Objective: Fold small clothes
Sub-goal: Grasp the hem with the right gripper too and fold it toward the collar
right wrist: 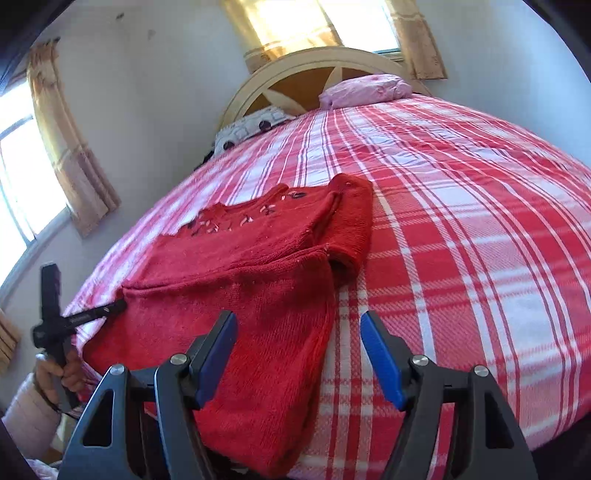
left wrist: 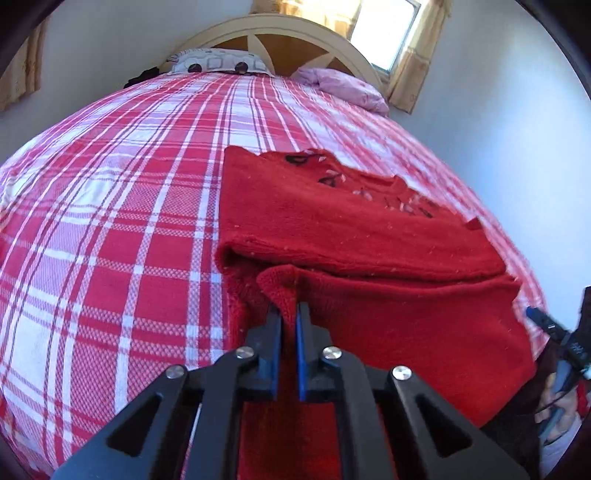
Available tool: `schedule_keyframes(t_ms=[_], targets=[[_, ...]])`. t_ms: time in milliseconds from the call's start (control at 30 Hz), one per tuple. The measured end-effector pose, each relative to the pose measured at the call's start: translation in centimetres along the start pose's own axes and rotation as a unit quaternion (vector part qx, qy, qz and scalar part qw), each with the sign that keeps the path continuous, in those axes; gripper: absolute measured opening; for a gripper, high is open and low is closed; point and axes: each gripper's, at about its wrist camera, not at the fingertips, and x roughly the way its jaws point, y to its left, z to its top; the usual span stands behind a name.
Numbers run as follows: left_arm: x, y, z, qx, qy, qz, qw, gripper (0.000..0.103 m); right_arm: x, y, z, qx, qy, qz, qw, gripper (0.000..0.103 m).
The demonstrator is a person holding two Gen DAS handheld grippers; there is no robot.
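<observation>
Closest to the left wrist camera, the left claw (left wrist: 290,314) has its two blue-lined fingers pinched together on a raised fold of the red sweater (left wrist: 369,240), at the garment's near edge in the lower middle of the frame. That sweater lies partly folded on the bed (left wrist: 110,221), which is covered in a red and white plaid spread; it fills the centre right of the left view, with dark and pale embroidery near its neckline toward the upper middle.

From the right wrist camera, the right claw (right wrist: 299,354) stands wide open with nothing between its fingers; its left finger is over the sweater's near part and its right finger over the plaid spread. The sweater occupies the centre left of that frame, one sleeve folded across. At the lower left a hand (right wrist: 61,373) grips the left tool's handle.

A curved headboard (left wrist: 295,33), a patterned pillow (left wrist: 218,61) and a pink pillow (left wrist: 343,86) sit along the top.
</observation>
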Motion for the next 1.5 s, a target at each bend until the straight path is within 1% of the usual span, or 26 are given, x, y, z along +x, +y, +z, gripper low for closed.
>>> schedule_keyframes(t_ms=[67,133,167,233,267,300,333,367,400,467,533,567,667,833,1033,1133,1267,1367,1500], targets=[[-0.6,-0.2,0.1,-0.003,-0.009,-0.004,0.9999,0.007,1.1,0.1,0.5,-0.007,0.002,-0.005,1.0,0.07],[-0.7,-0.4,0.3,0.0,-0.013,0.001,0.9999,0.007,2.4,0.3,1.0,-0.015,0.007,-0.002,1.0,0.07],[-0.5,-0.4,0.4,0.0,-0.01,0.003,0.9999,0.007,3.1,0.4,1.2,-0.021,0.012,-0.003,1.0,0.07],[0.2,-0.3,0.6,-0.002,0.003,0.009,1.0,0.007,4.9,0.8,1.4,-0.035,0.031,-0.026,0.999,0.07],[0.6,-0.3,0.6,-0.003,0.008,0.008,0.9999,0.007,5.2,1.1,1.3,-0.046,0.028,-0.032,0.998,0.069],[0.8,-0.2,0.6,-0.004,0.012,0.01,0.9999,0.007,5.3,1.5,1.3,-0.056,0.023,-0.04,0.997,0.065],[1.1,-0.2,0.5,-0.004,0.017,0.012,0.9998,0.007,5.3,2.1,1.2,-0.074,0.017,-0.055,0.996,0.041],[1.3,-0.1,0.4,-0.006,0.019,0.013,0.9997,0.008,5.3,2.4,1.1,-0.084,0.018,-0.064,0.994,0.027],[1.3,-0.1,0.4,-0.007,0.016,0.012,0.9998,0.008,5.2,2.6,1.0,-0.087,0.016,-0.07,0.994,0.027],[1.2,-0.1,0.3,-0.009,0.014,0.011,0.9998,0.008,4.5,2.9,0.8,-0.087,0.007,-0.07,0.994,0.016],[0.9,-0.3,0.2,-0.007,0.008,0.011,0.9999,0.008,3.8,3.3,0.6,-0.089,0.004,-0.069,0.994,0.013],[0.6,-0.4,0.1,-0.005,0.003,0.009,0.9999,0.007,3.4,3.5,0.5,-0.088,0.001,-0.061,0.994,0.011],[-1.1,-0.9,0.1,0.004,-0.023,0.002,0.9997,0.006,1.8,4.0,0.7,-0.083,-0.015,-0.043,0.996,0.009],[-3.6,-0.6,1.6,-0.016,-0.055,-0.017,0.9982,0.006,-0.9,5.2,2.8,-0.084,-0.051,-0.015,0.995,0.009],[-5.0,-1.0,4.3,-0.017,-0.079,-0.03,0.9963,0.006,-1.5,6.7,6.1,-0.109,-0.073,0.0,0.991,0.009],[-4.7,-1.2,6.3,-0.011,-0.087,-0.023,0.9959,0.006,-1.0,7.2,7.9,-0.13,-0.077,-0.002,0.989,0.009],[-3.8,-0.4,9.7,-0.022,-0.098,-0.018,0.9948,0.006,0.4,7.1,11.6,-0.146,-0.083,-0.011,0.986,0.009],[-1.8,0.6,12.8,-0.038,-0.096,-0.013,0.9945,0.006,2.4,6.8,14.6,-0.155,-0.082,-0.022,0.984,0.009],[1.4,1.1,14.8,-0.05,-0.094,-0.001,0.9944,0.006,6.4,6.4,17.5,-0.17,-0.075,-0.048,0.981,0.009]])
